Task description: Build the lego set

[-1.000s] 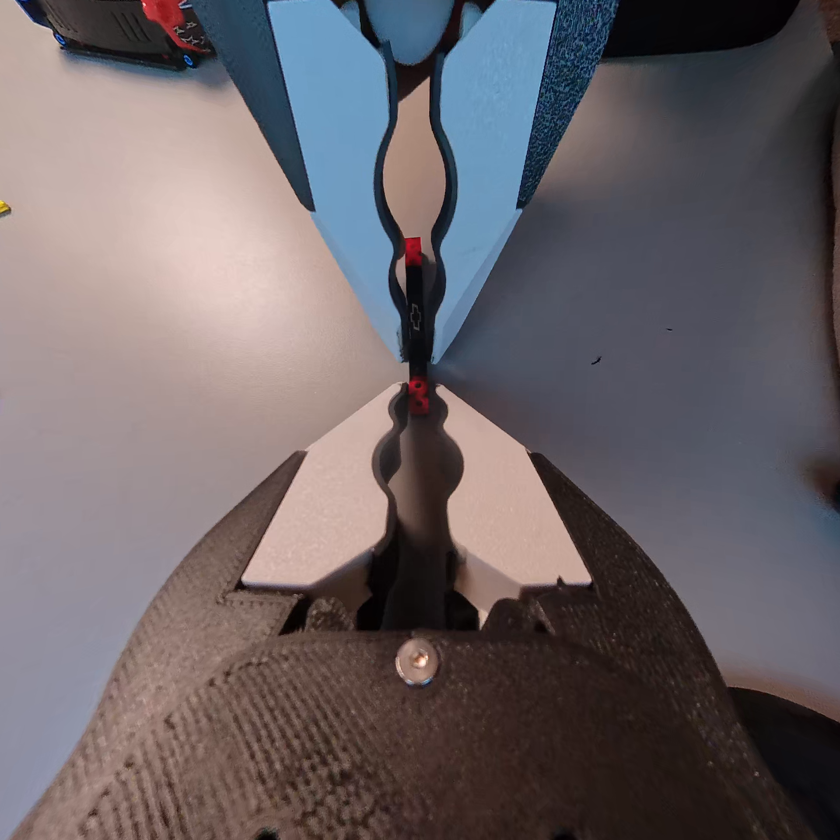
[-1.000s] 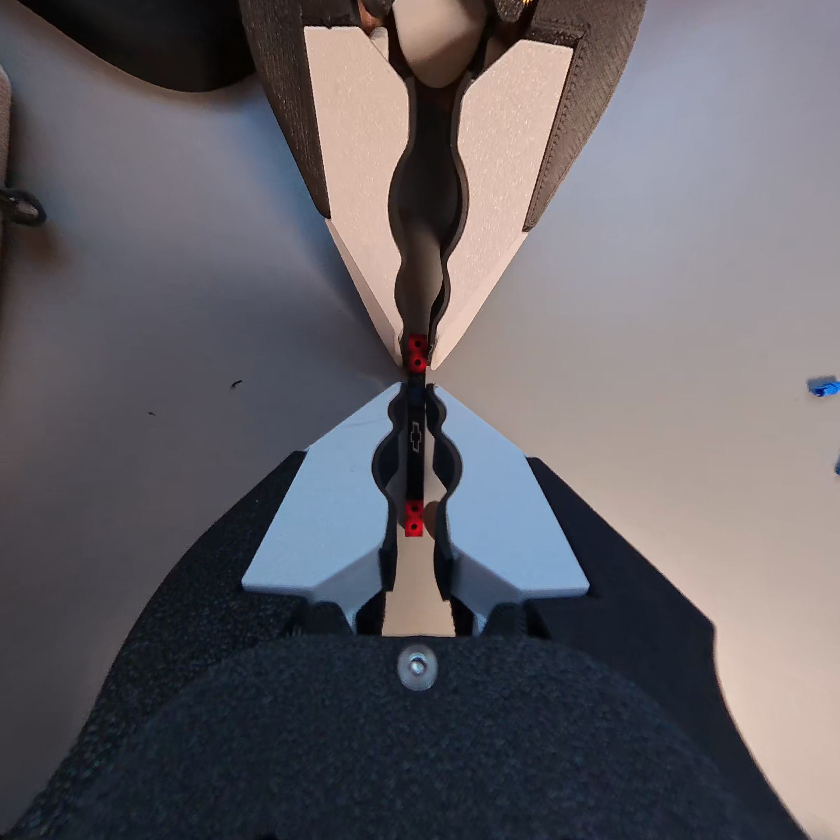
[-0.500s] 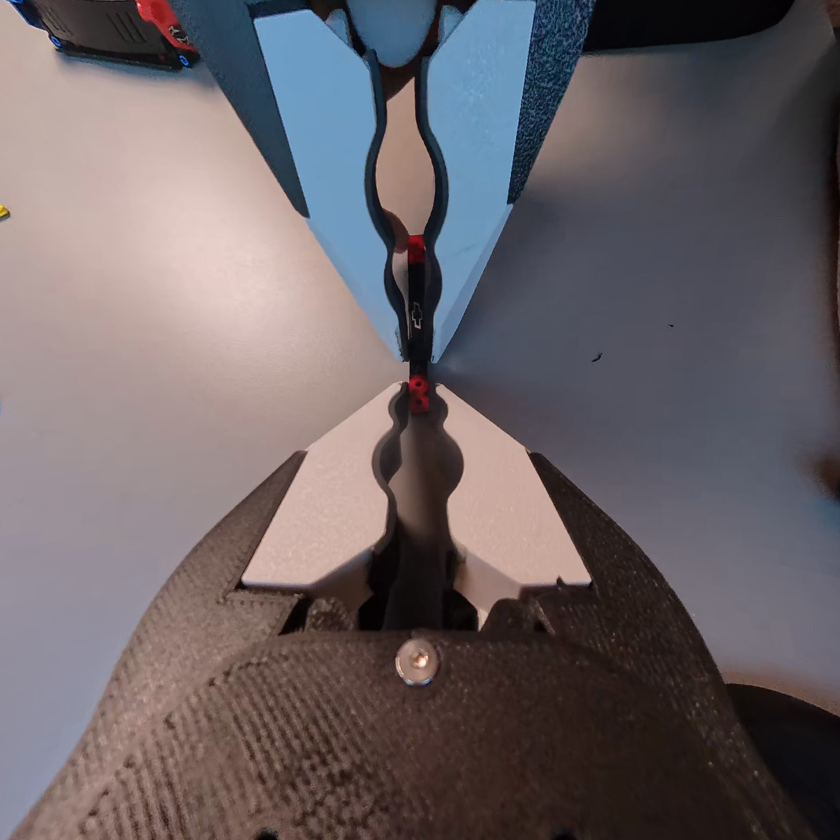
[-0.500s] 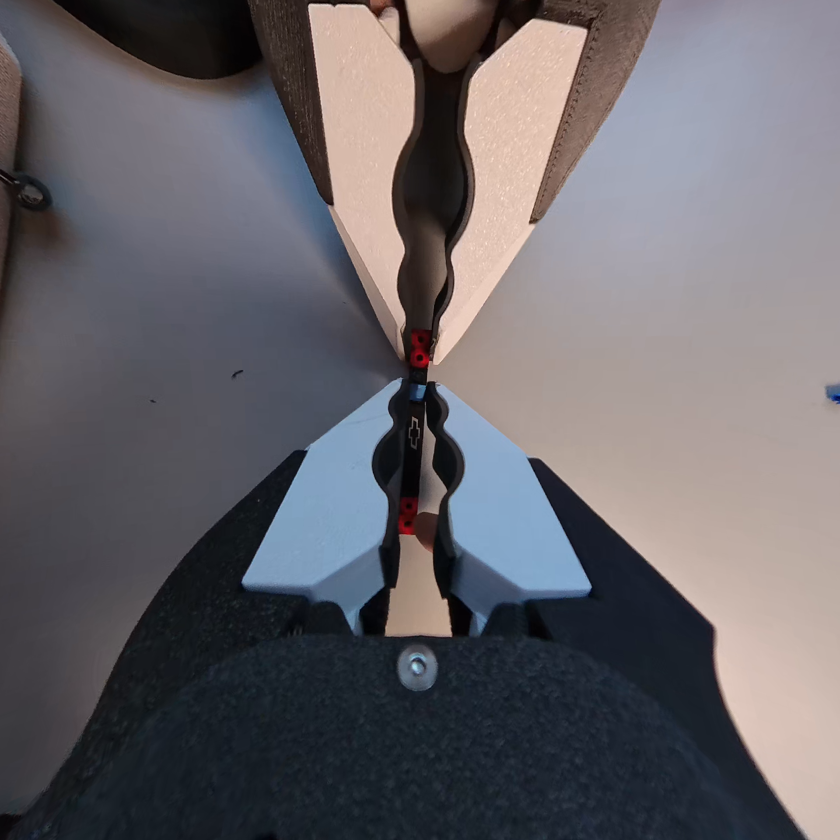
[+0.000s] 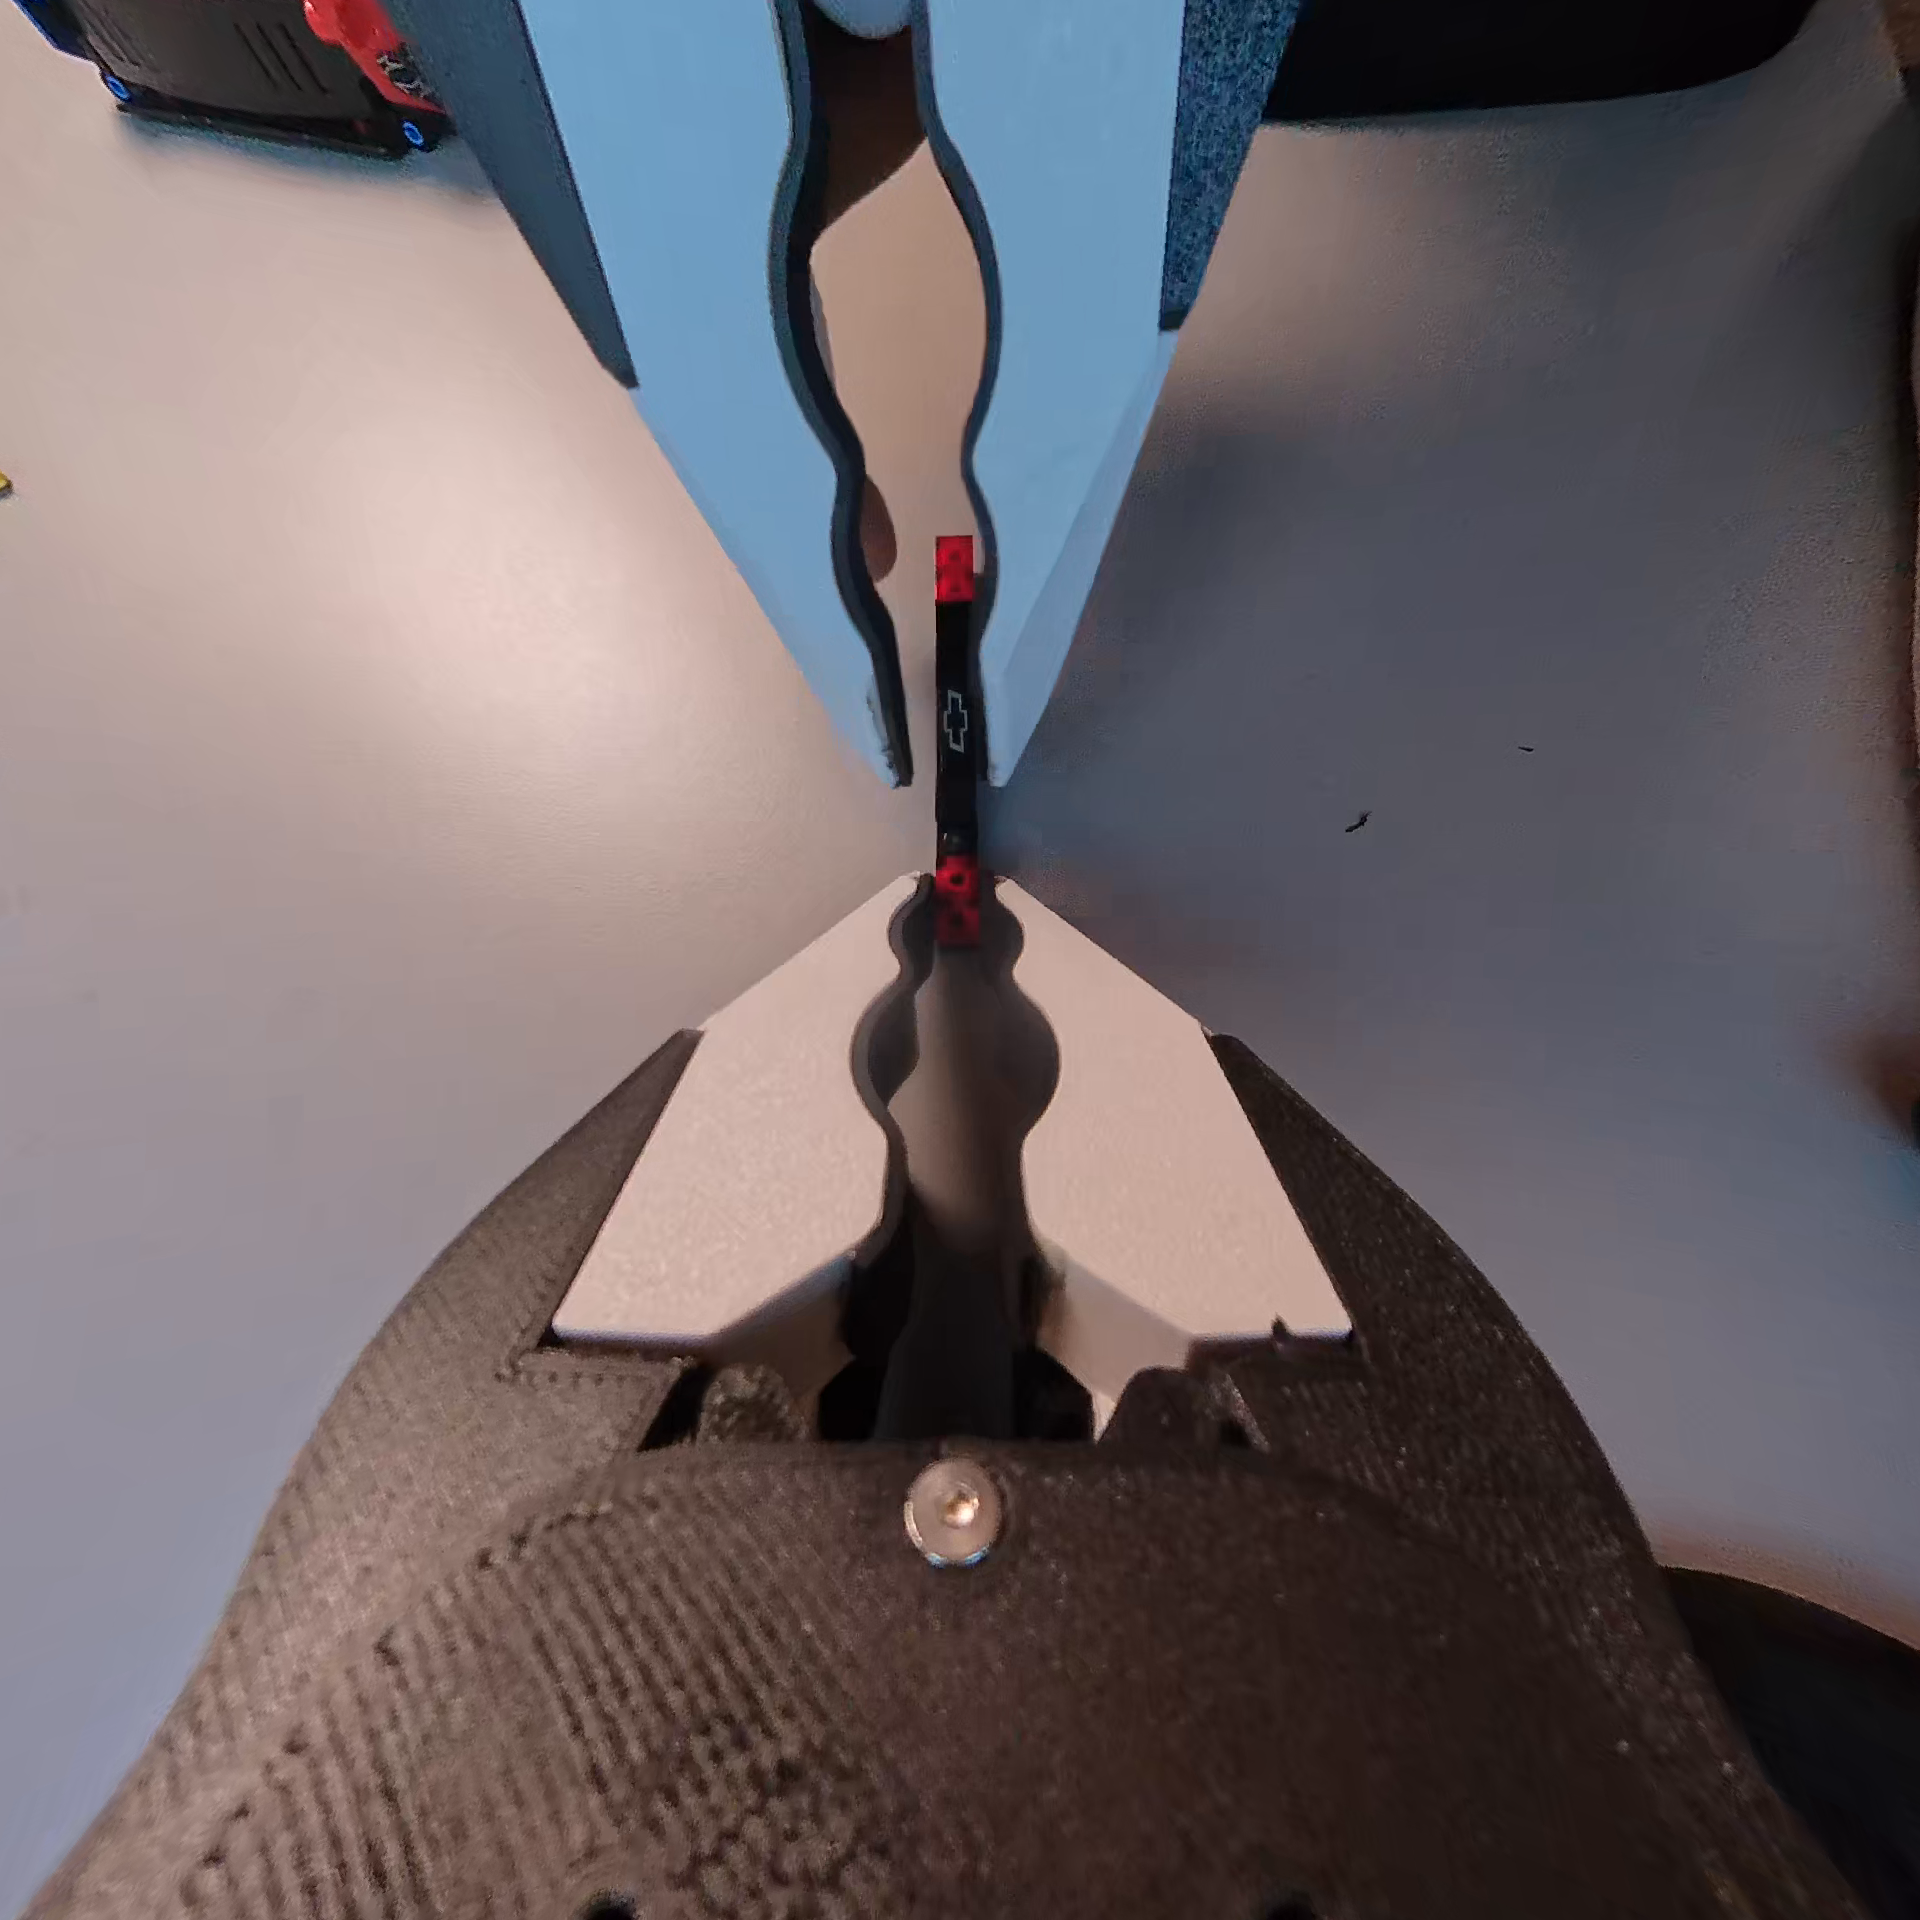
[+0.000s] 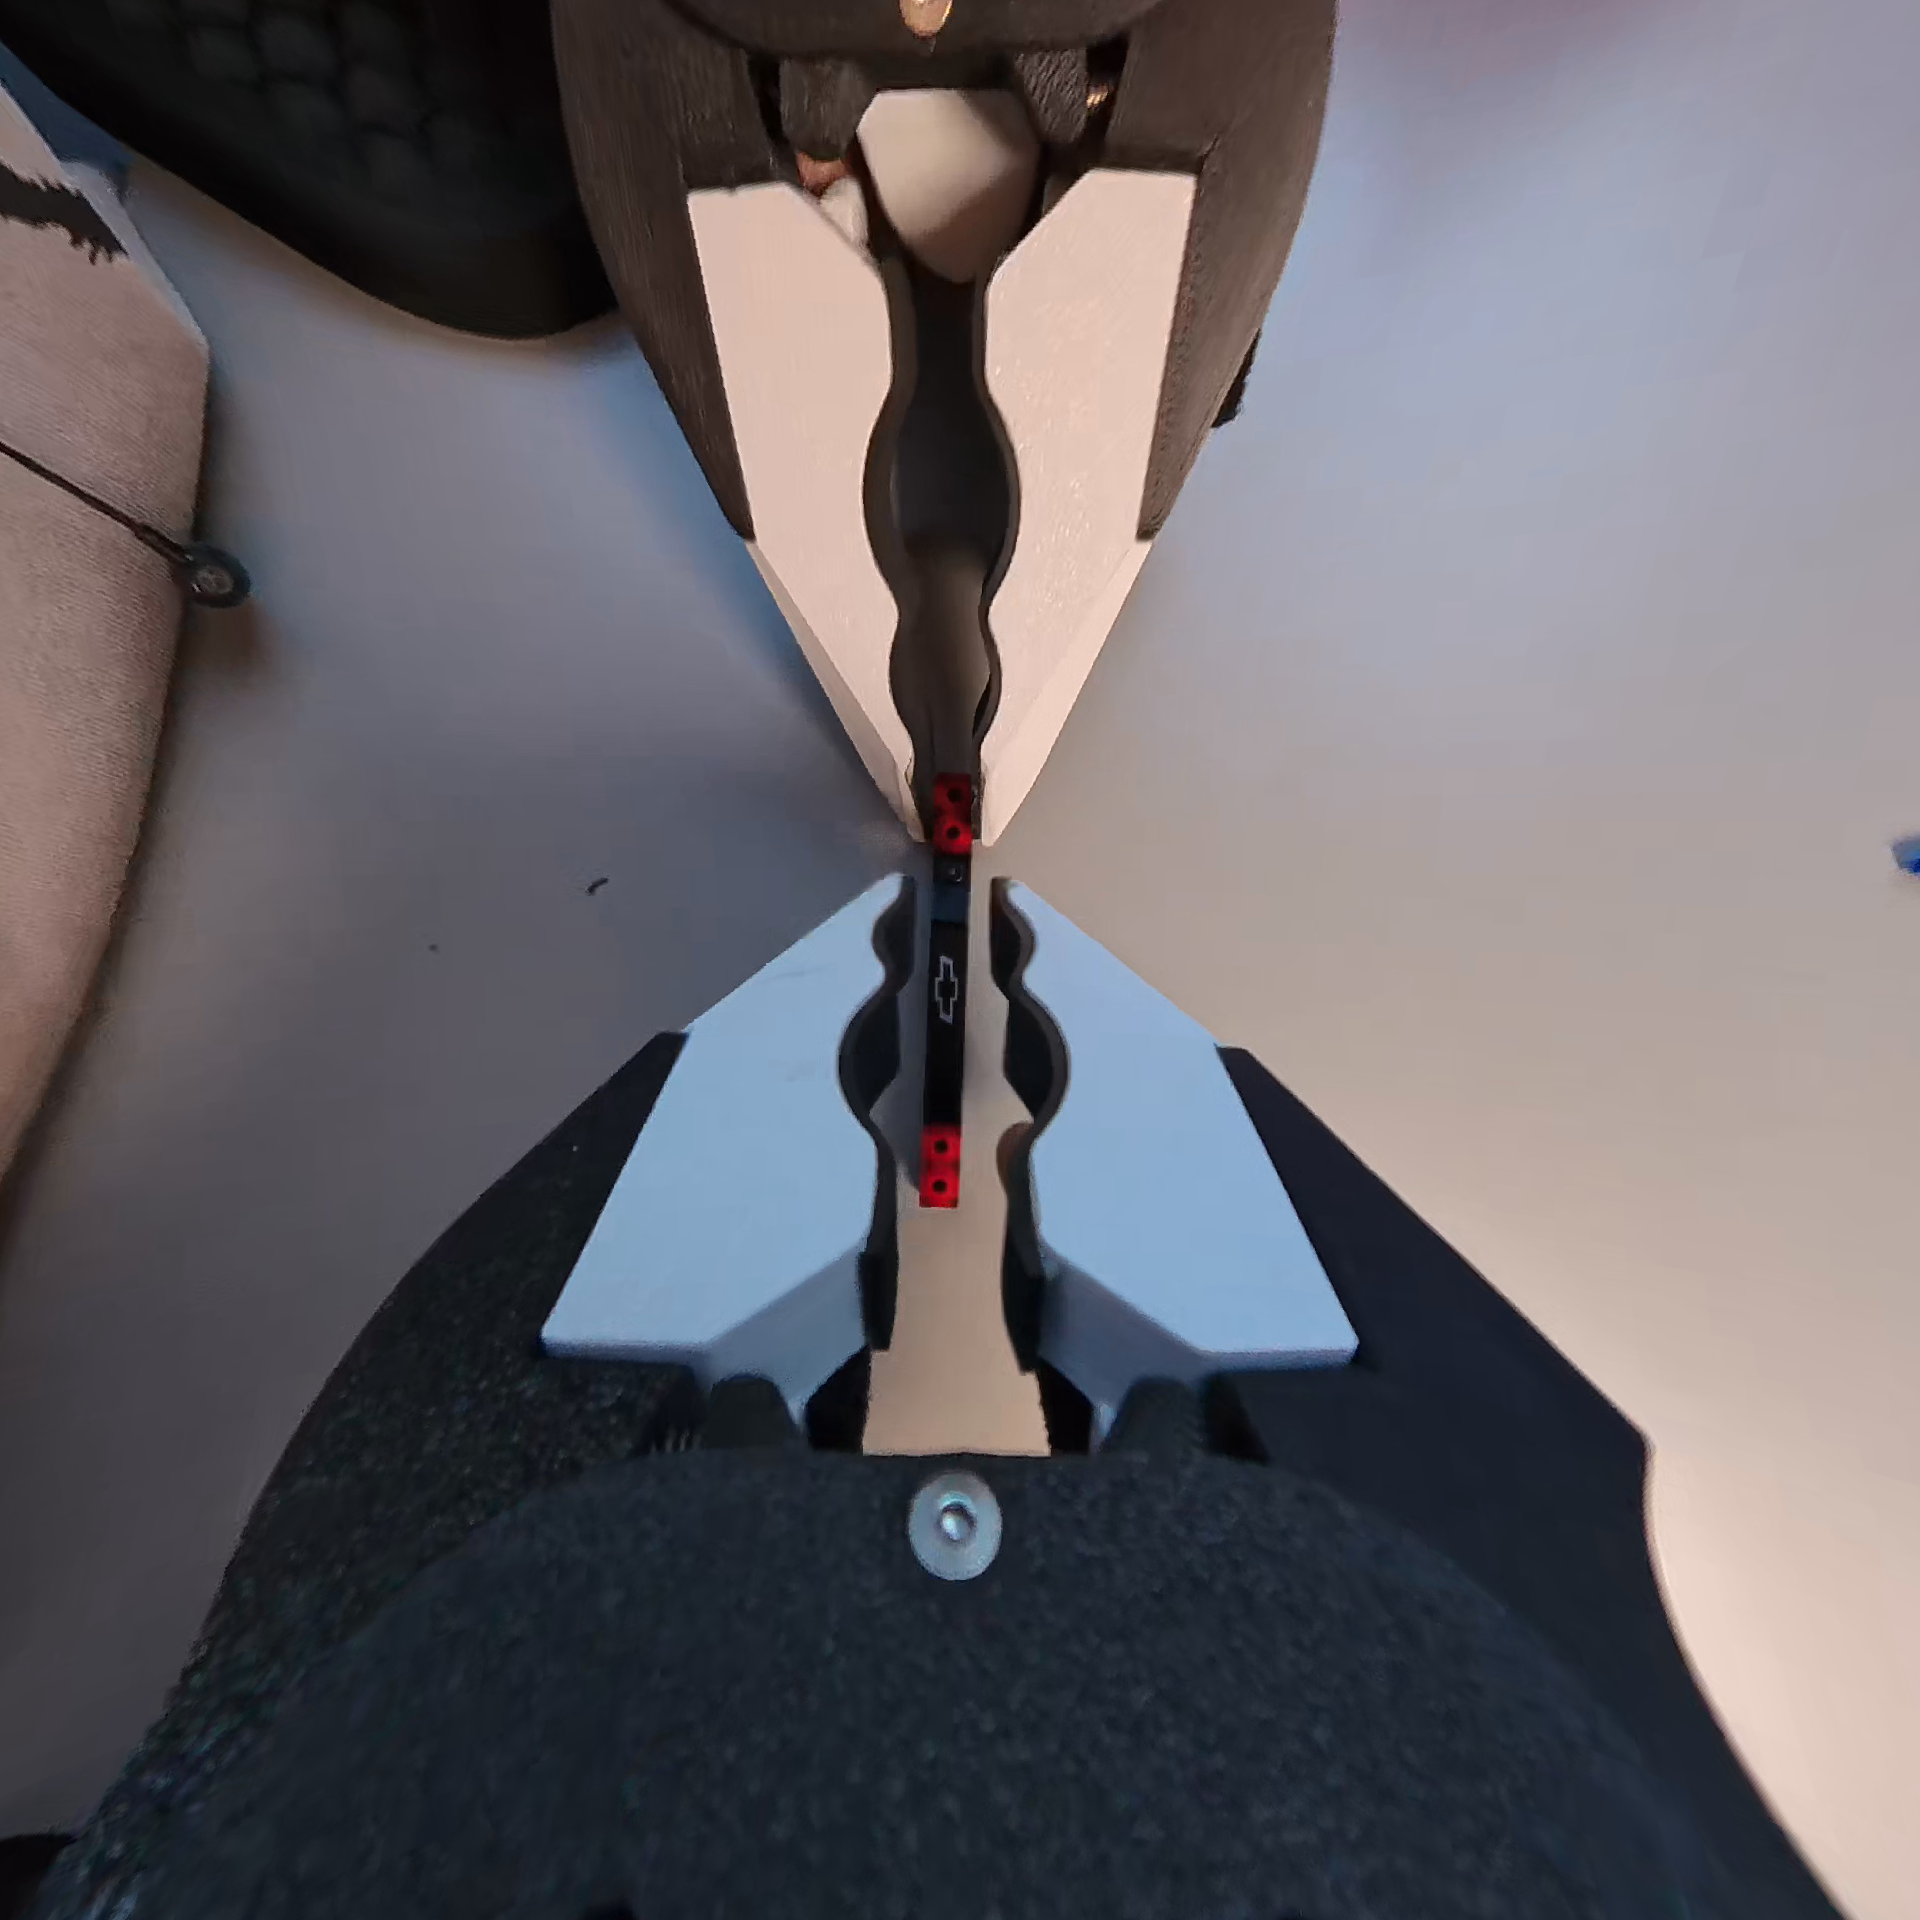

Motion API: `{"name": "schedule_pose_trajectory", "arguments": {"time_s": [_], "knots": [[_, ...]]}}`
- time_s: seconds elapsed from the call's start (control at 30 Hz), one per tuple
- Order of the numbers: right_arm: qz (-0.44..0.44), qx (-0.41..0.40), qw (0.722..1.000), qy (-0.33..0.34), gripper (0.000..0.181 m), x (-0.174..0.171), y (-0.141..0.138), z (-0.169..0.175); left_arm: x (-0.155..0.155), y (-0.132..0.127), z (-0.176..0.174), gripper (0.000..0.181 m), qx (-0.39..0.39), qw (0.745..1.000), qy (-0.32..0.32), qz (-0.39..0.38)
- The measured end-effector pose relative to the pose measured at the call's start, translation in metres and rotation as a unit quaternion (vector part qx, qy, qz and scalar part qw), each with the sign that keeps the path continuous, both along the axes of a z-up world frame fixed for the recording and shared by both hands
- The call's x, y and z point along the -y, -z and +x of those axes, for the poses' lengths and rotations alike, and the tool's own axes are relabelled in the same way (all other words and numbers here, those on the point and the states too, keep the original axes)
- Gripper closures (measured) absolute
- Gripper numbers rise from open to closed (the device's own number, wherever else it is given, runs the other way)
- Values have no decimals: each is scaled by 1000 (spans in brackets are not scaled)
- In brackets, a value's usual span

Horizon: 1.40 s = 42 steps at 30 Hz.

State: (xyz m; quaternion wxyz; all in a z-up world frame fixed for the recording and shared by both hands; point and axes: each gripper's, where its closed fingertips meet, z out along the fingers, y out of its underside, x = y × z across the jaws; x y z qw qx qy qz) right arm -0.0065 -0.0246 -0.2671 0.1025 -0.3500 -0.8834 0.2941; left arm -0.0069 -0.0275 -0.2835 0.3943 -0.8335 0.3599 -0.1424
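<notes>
The left tongs (image 5: 954, 883) are hiding part of the near red end of the lego strip (image 5: 956, 727). A black lego build (image 5: 249, 78) is running off the top edge, and a blue piece (image 6: 1907, 857) is being cut off at the right edge, too small to identify.

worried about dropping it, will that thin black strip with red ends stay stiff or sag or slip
Likely stiff: the black strip runs straight from the left gripper, pinched only at one red end, with the right gripper open around it. Thin, so probably light. Such a short grip may let it pivot if bumped.
</notes>
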Motion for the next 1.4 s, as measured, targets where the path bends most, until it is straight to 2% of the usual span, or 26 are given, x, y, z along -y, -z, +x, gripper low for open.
{"name": "schedule_pose_trajectory", "arguments": {"time_s": [0.1, 0.57, 0.87, 0.97, 1.07, 1.13, 1.27, 1.4], "knots": [[4, 21, 1000, 14, 181, 2, 1, 0, 0, 0, 0, 175, 0, 1000, 0, -1], [45, 62, 997, 8, 181, -3, 12, 2, 1, 0, 0, 175, -3, 1000, 0, -1], [58, 46, 997, 10, 181, -3, 12, 2, 1, 0, 0, 175, 0, 1000, -2, -3], [25, 16, 999, 16, 181, -5, 4, -3, 1, 0, 0, 175, 0, 1000, -3, -1], [-40, -46, 995, 83, 173, -32, -31, -33, -1, 0, -1, 175, 1, 1000, -5, 1], [-6, -76, 990, 118, 165, -72, -38, -54, -1, 0, -1, 175, 3, 1000, -8, 3], [54, -75, 983, 160, 161, -149, -26, -86, -2, 0, -3, 175, 0, 1000, -12, 8], [70, -62, 986, 137, 165, -187, -13, -114, -3, 0, -5, 169, 1, 1000, -17, 9]]}}
